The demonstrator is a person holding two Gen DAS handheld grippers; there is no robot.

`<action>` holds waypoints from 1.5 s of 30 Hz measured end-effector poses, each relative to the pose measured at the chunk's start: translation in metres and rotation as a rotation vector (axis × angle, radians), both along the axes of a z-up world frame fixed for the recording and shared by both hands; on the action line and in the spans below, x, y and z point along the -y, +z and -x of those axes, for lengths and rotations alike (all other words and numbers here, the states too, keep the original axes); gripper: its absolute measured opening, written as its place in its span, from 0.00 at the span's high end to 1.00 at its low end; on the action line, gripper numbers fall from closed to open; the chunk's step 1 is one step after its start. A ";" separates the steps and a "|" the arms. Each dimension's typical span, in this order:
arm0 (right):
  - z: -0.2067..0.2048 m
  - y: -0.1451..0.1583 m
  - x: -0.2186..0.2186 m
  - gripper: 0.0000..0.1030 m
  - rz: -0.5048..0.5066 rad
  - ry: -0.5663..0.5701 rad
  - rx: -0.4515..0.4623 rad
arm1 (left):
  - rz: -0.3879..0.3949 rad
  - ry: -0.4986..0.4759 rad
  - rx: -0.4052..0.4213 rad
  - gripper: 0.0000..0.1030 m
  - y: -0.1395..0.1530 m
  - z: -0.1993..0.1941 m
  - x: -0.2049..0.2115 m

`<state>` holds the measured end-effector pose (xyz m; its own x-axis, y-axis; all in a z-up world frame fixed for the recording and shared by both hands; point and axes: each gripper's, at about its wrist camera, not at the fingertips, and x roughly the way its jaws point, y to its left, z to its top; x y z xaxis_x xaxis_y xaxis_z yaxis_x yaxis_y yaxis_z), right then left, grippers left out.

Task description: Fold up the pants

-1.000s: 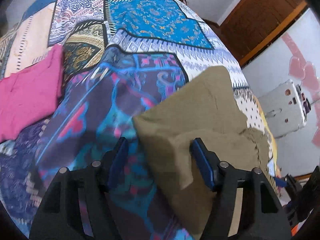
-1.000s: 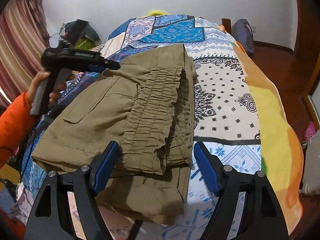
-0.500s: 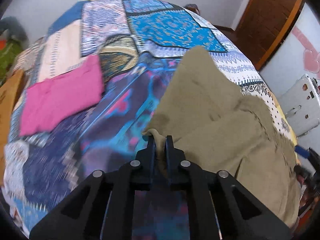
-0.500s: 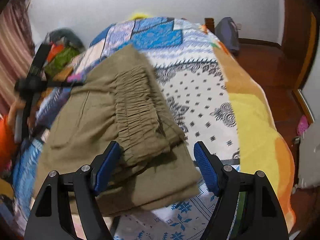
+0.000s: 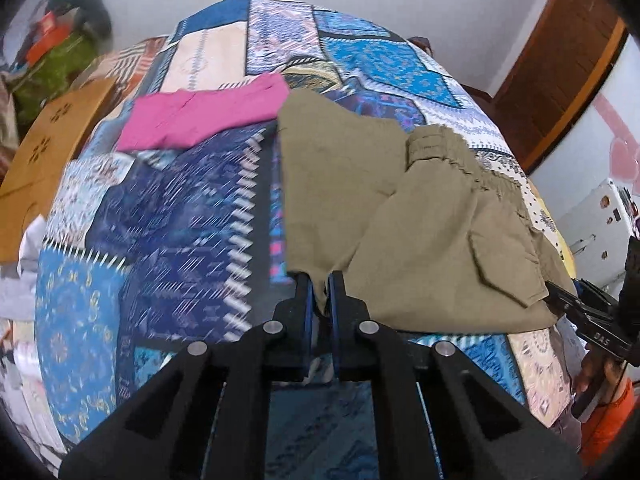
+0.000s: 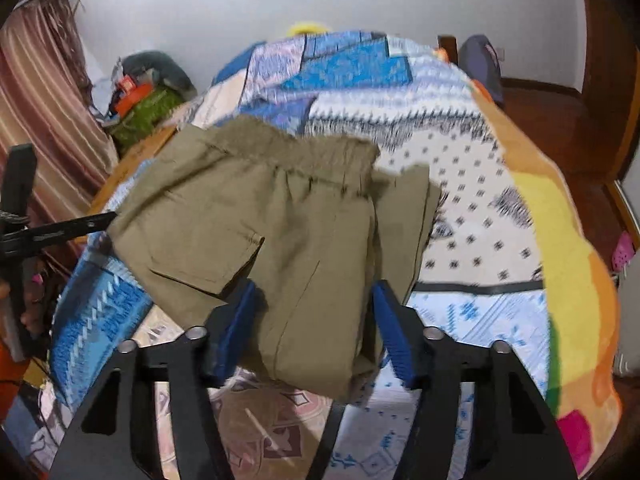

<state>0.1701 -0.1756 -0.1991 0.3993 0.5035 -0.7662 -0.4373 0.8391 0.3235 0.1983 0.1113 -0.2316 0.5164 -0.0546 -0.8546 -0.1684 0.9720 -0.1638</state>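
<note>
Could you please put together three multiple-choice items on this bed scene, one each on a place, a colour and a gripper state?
1. Where does the pink garment lie relative to the pants in the left wrist view?
A. To their upper left
B. On top of them
C. To their right

2. What colour are the pants?
A. Navy
B. Olive
C. White

3. How is the left gripper?
A. Wide open
B. Out of view
C. Shut on the pants' edge

Answers: 1 A, it lies on the bedspread left of them; 2 B, olive in both views; 3 C, fabric sits pinched between its fingers, while the right gripper gapes open.

Both wrist views look down close over the bed [image 5: 168, 216]; both share the pants [image 6: 288, 216] (opposite corners).
</note>
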 end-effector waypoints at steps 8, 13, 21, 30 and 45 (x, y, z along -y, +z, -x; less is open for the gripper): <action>-0.002 -0.005 0.009 0.52 0.066 -0.041 0.012 | -0.037 0.022 -0.025 0.91 -0.003 0.009 -0.024; -0.001 0.010 0.015 0.52 0.087 -0.034 0.036 | -0.059 -0.033 0.025 0.91 0.023 0.002 -0.030; -0.040 0.026 0.010 0.52 0.050 -0.058 0.074 | -0.003 -0.219 0.041 0.91 0.044 -0.064 0.011; -0.068 0.022 -0.030 0.52 0.078 0.030 0.127 | -0.018 -0.405 0.002 0.74 0.013 -0.116 0.098; -0.067 0.027 -0.034 0.52 0.221 0.082 0.122 | -0.080 -0.336 0.001 0.72 0.015 -0.109 0.077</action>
<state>0.2376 -0.1415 -0.1721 0.4600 0.3636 -0.8100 -0.5309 0.8439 0.0773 0.3068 0.0339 -0.2166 0.4814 -0.1547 -0.8627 0.1630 0.9829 -0.0853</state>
